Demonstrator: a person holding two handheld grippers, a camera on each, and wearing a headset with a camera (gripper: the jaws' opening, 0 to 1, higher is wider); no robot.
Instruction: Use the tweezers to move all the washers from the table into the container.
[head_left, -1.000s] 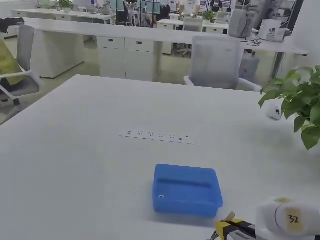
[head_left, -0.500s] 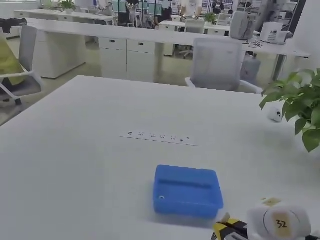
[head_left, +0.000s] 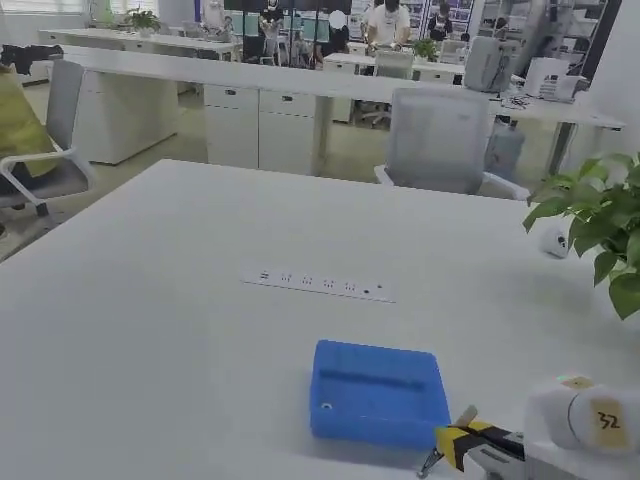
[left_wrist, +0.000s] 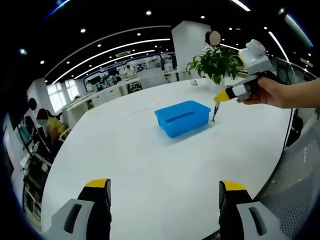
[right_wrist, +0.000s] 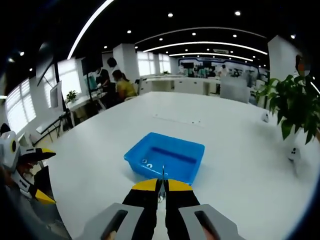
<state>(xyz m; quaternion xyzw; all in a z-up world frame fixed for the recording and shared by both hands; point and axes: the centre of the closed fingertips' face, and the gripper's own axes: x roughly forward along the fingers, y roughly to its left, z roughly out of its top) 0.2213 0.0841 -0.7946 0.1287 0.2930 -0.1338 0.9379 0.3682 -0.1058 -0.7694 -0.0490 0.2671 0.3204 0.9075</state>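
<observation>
Right hand-held gripper (head_left: 458, 441), tweezers (head_left: 430, 466) nearer container (head_left: 375, 426)

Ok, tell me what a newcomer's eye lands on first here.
The bright blue container stands out on the white table, toward the near side, with a small washer lying inside. Beside it, the right tool is shut on thin tweezers that point down at the table. A leafy green plant stands at the table's right side.

The container (head_left: 378, 392) is bright blue on a plain white tabletop (head_left: 150, 300). The left tongs (left_wrist: 165, 185) and right tongs (right_wrist: 161, 187) are black with yellow tips. The tweezers (left_wrist: 214, 114) are silvery, and the plant (head_left: 600, 215) is green.
</observation>
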